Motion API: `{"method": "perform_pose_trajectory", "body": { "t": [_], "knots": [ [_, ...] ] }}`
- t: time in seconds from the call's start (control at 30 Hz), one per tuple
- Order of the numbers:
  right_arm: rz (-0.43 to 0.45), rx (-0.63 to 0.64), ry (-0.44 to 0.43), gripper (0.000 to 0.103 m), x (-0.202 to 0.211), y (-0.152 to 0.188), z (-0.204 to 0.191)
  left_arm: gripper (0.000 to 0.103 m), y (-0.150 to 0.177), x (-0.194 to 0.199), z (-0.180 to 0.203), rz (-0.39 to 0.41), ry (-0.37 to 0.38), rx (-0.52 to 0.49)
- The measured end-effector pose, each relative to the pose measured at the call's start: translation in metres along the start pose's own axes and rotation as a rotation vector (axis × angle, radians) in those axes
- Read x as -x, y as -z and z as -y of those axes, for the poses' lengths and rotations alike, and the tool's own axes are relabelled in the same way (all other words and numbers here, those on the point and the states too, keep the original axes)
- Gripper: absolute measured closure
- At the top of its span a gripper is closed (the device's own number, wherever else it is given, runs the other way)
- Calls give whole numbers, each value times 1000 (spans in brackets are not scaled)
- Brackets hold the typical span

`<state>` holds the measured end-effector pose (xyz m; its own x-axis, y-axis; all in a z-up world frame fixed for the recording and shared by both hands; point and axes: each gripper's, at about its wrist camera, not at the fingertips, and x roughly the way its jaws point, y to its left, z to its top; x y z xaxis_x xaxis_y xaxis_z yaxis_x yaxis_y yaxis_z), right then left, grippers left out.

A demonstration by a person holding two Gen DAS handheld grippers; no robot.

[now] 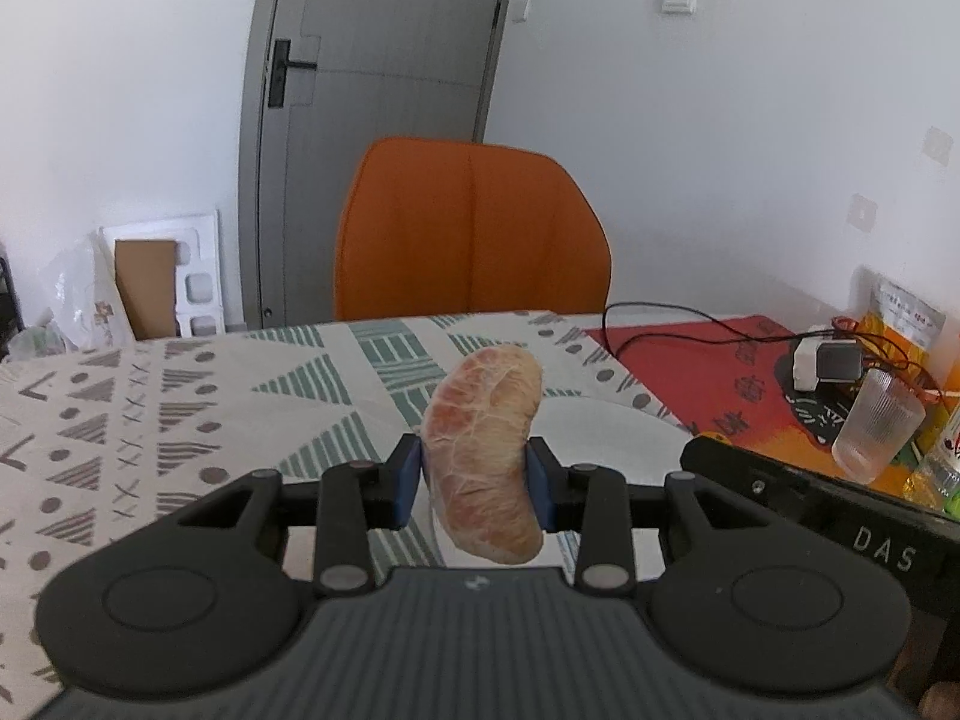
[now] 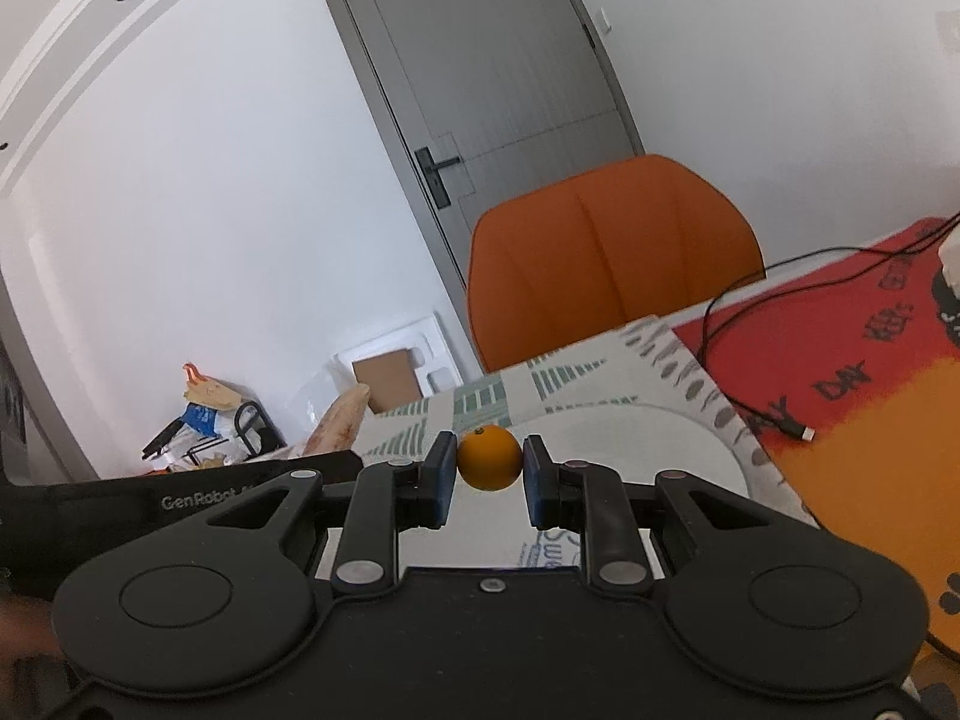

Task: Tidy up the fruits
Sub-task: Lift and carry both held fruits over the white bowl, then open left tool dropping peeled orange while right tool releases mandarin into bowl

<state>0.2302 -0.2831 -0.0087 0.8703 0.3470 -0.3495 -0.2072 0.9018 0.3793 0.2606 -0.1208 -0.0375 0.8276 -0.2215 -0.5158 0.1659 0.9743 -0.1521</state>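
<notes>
- The left gripper [image 1: 478, 477] has its blue pads clamped on a peeled pomelo segment [image 1: 485, 456], which stands nearly upright between them, lifted above the patterned tablecloth [image 1: 150, 420].
- The right gripper [image 2: 483, 474] pinches a small orange [image 2: 489, 457] between its fingertips, the fruit held at the very tips and clear of the table.
- Below and just beyond both grippers lies a white plate [image 2: 690, 450]; it looks bare in the part I can see.
- Both fruits are up in the air, so I judge this to be the carrying step, with the placing not yet done.
- The next move seems to call for lowering each fruit onto the plate and then easing the fingers apart; the orange may roll once freed, so it wants setting down flat and gently.
- The segment is soft, so I'd guess a light release suits it.
- Far right on the red mat [image 1: 690, 372] stand a ribbed glass [image 1: 877, 423] and a charger [image 1: 825, 363] with its black cable [image 1: 660, 315], well apart from the plate.
- An orange chair [image 1: 471, 228] sits at the far edge.
</notes>
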Motion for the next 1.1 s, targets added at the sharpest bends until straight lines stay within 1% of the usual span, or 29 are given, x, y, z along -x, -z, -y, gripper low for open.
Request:
{"method": "perform_pose_trajectory", "body": {
  "t": [0.27,0.37,0.47,0.57,0.6,0.67,0.77,0.8,0.83,0.9,1.0,1.07,1.1],
  "knots": [
    [-42,-6,30,80,-9,8,9,67,9,-21,11,-49,47,-9],
    [-52,-24,35,75,-10,8,15,67,12,-28,13,-65,55,-8],
    [-57,-11,81,75,-10,10,17,67,15,-33,14,-77,59,-10],
    [-48,-31,70,73,-7,8,21,67,17,-38,13,-89,55,-6],
    [-45,-36,68,70,-6,7,22,67,17,-40,13,-95,54,-1],
    [-38,-34,78,68,-6,6,22,66,17,-41,13,-102,53,6],
    [-45,-38,80,65,-7,6,24,62,13,-32,16,-67,26,-16],
    [-46,-42,73,61,-6,6,24,61,12,-28,15,-57,25,-25],
    [-40,-43,65,55,-5,5,23,58,11,-24,14,-52,21,-24],
    [-27,-29,60,49,-3,5,21,55,9,-17,8,-45,5,-7],
    [-40,-16,49,49,-5,7,16,51,7,-3,0,-21,-15,2],
    [-40,-20,33,49,-7,8,13,44,6,7,-6,-3,-34,7],
    [-42,-21,29,45,-7,8,12,43,5,13,-10,7,-46,17]
  ]
}}
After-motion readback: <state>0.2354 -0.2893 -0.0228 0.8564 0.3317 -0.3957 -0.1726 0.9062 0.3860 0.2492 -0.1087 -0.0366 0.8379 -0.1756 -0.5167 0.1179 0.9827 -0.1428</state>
